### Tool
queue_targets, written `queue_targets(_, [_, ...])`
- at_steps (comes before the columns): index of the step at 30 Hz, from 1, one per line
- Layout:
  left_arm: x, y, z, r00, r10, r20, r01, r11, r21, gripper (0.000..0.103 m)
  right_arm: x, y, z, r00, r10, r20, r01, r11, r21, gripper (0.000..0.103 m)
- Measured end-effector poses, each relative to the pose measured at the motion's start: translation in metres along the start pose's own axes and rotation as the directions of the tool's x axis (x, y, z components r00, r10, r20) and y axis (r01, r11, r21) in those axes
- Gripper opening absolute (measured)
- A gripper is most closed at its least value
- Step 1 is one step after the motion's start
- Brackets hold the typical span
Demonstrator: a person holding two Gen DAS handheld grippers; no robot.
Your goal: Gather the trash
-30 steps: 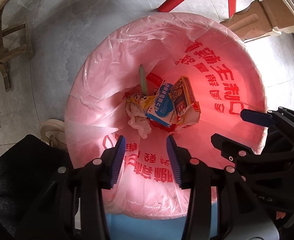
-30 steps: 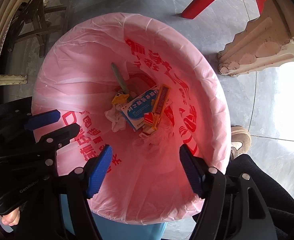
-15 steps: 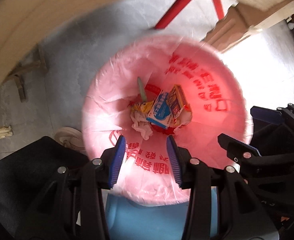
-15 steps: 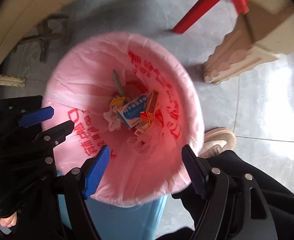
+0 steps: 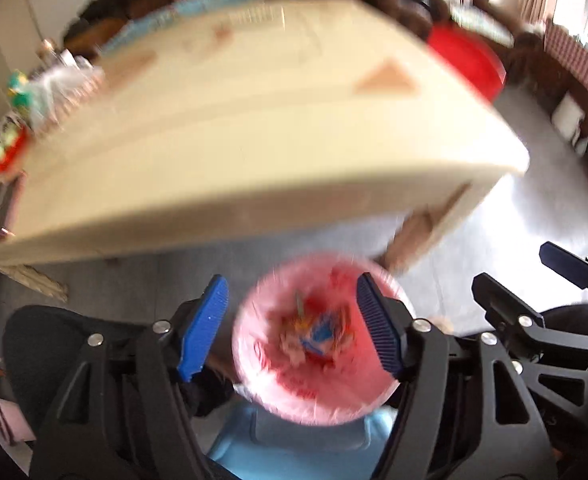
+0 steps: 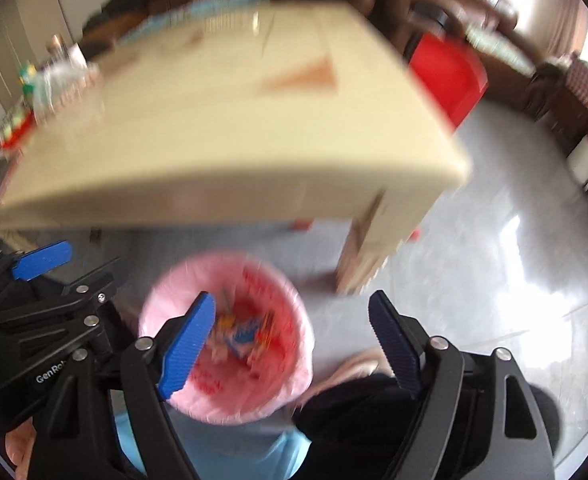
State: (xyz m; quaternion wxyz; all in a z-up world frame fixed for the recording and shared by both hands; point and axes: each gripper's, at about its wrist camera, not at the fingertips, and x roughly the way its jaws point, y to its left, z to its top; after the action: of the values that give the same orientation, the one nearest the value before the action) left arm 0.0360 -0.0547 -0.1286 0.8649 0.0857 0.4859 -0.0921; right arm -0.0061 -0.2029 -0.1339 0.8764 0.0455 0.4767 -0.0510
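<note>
Above the blue bin lined with a pink plastic bag [image 5: 313, 384], where the collected trash [image 5: 313, 332] lies, left gripper [image 5: 294, 328] and right gripper [image 6: 294, 336] hang empty, fingers opening, presumably to fetch more from the cream table [image 5: 254, 120].

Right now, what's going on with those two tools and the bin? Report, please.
Left tool and right tool both opening, nothing between them. Pink-lined bin below, trash inside. Cream table edge ahead; frames blurred.

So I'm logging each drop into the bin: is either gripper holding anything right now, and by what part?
Nothing is held. The left gripper and right gripper are both empty, jaws opening, above the pink-lined bin.
</note>
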Motion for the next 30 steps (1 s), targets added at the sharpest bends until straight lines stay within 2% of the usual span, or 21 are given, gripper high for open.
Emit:
queue_targets(3, [-0.039, 0.002, 0.007, 0.994, 0.048, 0.099, -0.046, 0.999, -0.023, 0.076, -0.037, -0.001, 0.009, 0.995, -0.028, 0.1, 0.028, 1.0, -0.005, 0.083])
queue_targets(7, [-0.085, 0.005, 0.013, 0.975, 0.06, 0.212, -0.05, 0.997, -0.052, 0.079, -0.083, -0.001, 0.021, 0.976, -0.041, 0.213, 0.038, 0.999, 0.02, 0.088])
queue_targets(9, [-0.098, 0.005, 0.013, 0.966, 0.077, 0.245, -0.063, 0.996, -0.067, 0.084, -0.102, -0.002, 0.025, 0.965, -0.044, 0.259, 0.036, 0.999, 0.035, 0.088])
queue_targets(12, [-0.12, 0.002, 0.011, 0.95, 0.104, 0.295, -0.085, 0.994, -0.076, 0.085, -0.129, -0.002, 0.03, 0.946, -0.057, 0.321, 0.041, 0.998, 0.055, 0.09])
queue_targets(16, [-0.134, 0.001, 0.01, 0.948, 0.094, 0.306, -0.068, 0.993, -0.095, 0.085, -0.157, 0.001, 0.033, 0.92, -0.08, 0.383, 0.055, 0.996, 0.077, 0.096])
queue_targets(19, [-0.143, 0.001, 0.009, 0.942, 0.105, 0.318, -0.076, 0.992, -0.103, 0.086, -0.172, -0.001, 0.035, 0.906, -0.091, 0.413, 0.059, 0.994, 0.088, 0.096])
queue_targets(24, [-0.156, -0.001, 0.006, 0.929, 0.116, 0.352, -0.081, 0.99, -0.113, 0.086, -0.183, -0.001, 0.033, 0.899, -0.093, 0.429, 0.056, 0.993, 0.099, 0.096])
queue_targets(30, [-0.162, 0.002, 0.007, 0.926, 0.114, 0.36, -0.075, 0.99, -0.118, 0.086, -0.186, -0.005, 0.03, 0.895, -0.108, 0.432, 0.065, 0.991, 0.113, 0.096])
